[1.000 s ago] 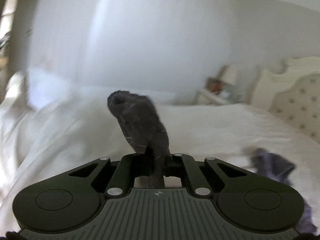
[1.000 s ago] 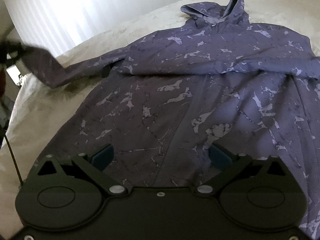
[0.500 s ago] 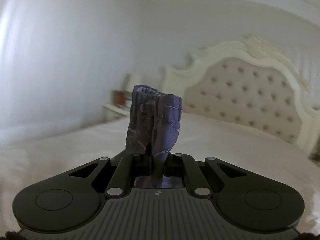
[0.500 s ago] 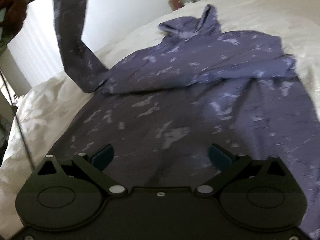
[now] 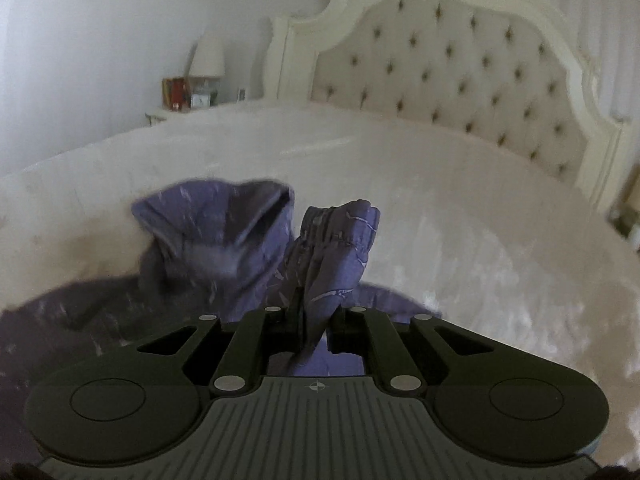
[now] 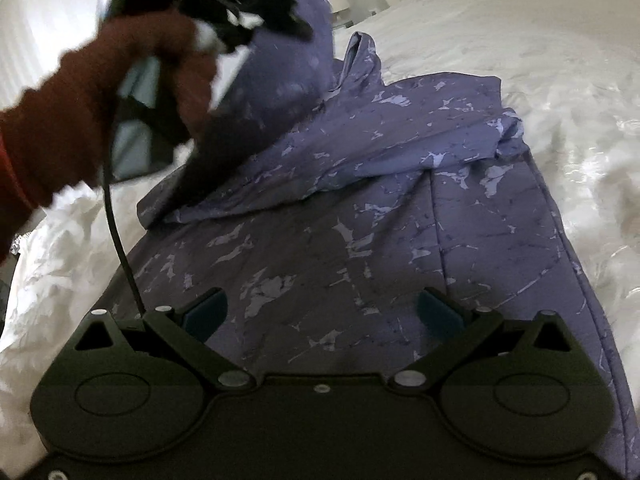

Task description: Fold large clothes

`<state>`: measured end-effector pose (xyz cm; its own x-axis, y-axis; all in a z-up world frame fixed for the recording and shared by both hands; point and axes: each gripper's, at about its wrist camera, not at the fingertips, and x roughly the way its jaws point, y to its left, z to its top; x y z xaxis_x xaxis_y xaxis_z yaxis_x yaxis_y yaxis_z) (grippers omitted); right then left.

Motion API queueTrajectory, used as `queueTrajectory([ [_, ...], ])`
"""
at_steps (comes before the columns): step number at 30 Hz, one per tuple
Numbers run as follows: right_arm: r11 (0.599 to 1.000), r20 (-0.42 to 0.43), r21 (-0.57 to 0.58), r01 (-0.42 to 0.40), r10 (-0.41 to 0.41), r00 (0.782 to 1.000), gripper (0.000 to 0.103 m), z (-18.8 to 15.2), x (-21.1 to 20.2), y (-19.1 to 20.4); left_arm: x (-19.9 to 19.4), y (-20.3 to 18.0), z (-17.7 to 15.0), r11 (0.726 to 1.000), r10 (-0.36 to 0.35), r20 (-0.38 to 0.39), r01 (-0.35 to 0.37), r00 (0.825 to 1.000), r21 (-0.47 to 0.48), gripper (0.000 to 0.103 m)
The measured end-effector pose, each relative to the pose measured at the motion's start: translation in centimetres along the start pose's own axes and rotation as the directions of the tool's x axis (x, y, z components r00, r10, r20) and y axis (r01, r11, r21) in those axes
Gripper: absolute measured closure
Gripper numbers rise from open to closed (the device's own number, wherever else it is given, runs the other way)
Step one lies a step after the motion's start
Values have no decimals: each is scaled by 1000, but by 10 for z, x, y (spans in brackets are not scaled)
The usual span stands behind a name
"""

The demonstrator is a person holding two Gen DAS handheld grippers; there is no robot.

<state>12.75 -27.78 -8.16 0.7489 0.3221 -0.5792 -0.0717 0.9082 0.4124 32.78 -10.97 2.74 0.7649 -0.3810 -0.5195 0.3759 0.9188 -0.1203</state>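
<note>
The left gripper (image 5: 316,320), tilted downward in a red-sleeved hand (image 6: 80,120), pinches the elastic sleeve cuff (image 5: 340,240) of a purple marbled hooded jacket (image 6: 360,240). The jacket lies lengthwise on the white bed (image 6: 560,60), hood toward the headboard. The right gripper (image 6: 320,308) hovers over its hem, fingers spread apart.

No readable text, label, brand or number anywhere. Only a small crosshair mark printed on the ribbed grey plate of the left gripper (image 5: 307,320). Items on the bedside table (image 5: 160,114) too small and blurred to read.
</note>
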Motion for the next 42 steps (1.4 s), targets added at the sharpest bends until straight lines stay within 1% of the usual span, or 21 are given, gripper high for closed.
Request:
queueTrajectory([
  [1, 1000, 0, 2, -3, 3, 1000, 1, 0, 0, 0, 3, -1, -1, 1000, -1, -12, 1, 1000, -5, 93],
  [3, 1000, -2, 0, -3, 3, 1000, 1, 1, 2, 0, 8, 3, -5, 1000, -15, -43, 14, 999, -27, 76],
  [4, 1000, -5, -2, 5, -5, 1000, 1, 1, 3, 0, 11, 1, -6, 999, -23, -56, 21, 998, -42, 58],
  [5, 1000, -6, -8, 7, -7, 1000, 1, 1, 4, 1, 11, 3, -8, 998, -39, -67, 35, 997, -59, 44],
  [7, 1000, -7, -18, 12, -12, 1000, 1, 0, 4, 3, 13, 5, -11, 993, -84, -76, 78, 994, -83, 29],
  [8, 1000, -7, -21, 14, -14, 1000, 1, 0, 5, 4, 13, 5, -14, 992, -102, -74, 95, 992, -88, 24],
  [9, 1000, -7, -23, 17, -17, 1000, 1, -1, 5, 5, 10, 6, -14, 990, -113, -70, 107, 991, -88, 23],
  [12, 999, -7, -30, 21, -21, 1000, 1, -2, 5, 6, 2, 4, -16, 989, -132, -52, 128, 990, -73, 11],
  [15, 999, -7, -39, 26, -27, 1000, 1, -2, 6, 7, -6, 6, -18, 987, -152, -33, 150, 988, -66, 10],
  [19, 998, -15, -56, 38, -39, 999, 1, -2, 7, 10, -10, 14, -22, 988, -148, -46, 146, 988, -43, 9],
  [21, 998, -18, -56, 36, -37, 999, 1, 0, 6, 10, -13, 23, -27, 991, -131, -55, 129, 990, -35, 9],
  [24, 999, -23, -29, 27, -28, 999, 1, 4, 5, 6, -19, 44, -38, 997, -80, -78, 79, 994, -13, 9],
  [27, 999, -19, -25, 36, -37, 999, 1, 8, 5, 4, -24, 71, -52, 1000, 1, -99, 1, 995, 18, 9],
  [29, 998, -18, -32, 46, -46, 999, 1, 11, 4, 3, -26, 91, -60, 999, 50, -108, -48, 993, 16, 9],
  [31, 998, -15, -33, 50, -50, 999, 1, 15, 4, 3, -25, 114, -68, 995, 101, -134, -103, 986, -9, 9],
  [33, 998, -2, -35, 51, -51, 999, 1, 22, 3, 2, -20, 136, -77, 986, 148, -190, -160, 971, -51, 9],
  [34, 998, 5, -39, 52, -52, 999, 1, 26, 3, 2, -18, 145, -81, 983, 155, -214, -173, 964, -65, 10],
  [35, 997, 16, -49, 55, -54, 998, 1, 31, 3, 3, -18, 151, -87, 983, 158, -216, -175, 964, -62, 9],
  [37, 995, 32, -72, 63, -61, 998, 1, 42, 4, 4, -20, 153, -93, 984, 170, -207, -176, 964, -14, 9],
  [39, 993, 51, -92, 69, -65, 997, 1, 56, 7, 4, -25, 150, -95, 987, 161, -194, -162, 968, 13, 9],
  [42, 991, 81, -106, 80, -72, 994, 1, 76, 16, 0, -36, 152, -95, 991, 131, -164, -134, 978, -10, 9],
])
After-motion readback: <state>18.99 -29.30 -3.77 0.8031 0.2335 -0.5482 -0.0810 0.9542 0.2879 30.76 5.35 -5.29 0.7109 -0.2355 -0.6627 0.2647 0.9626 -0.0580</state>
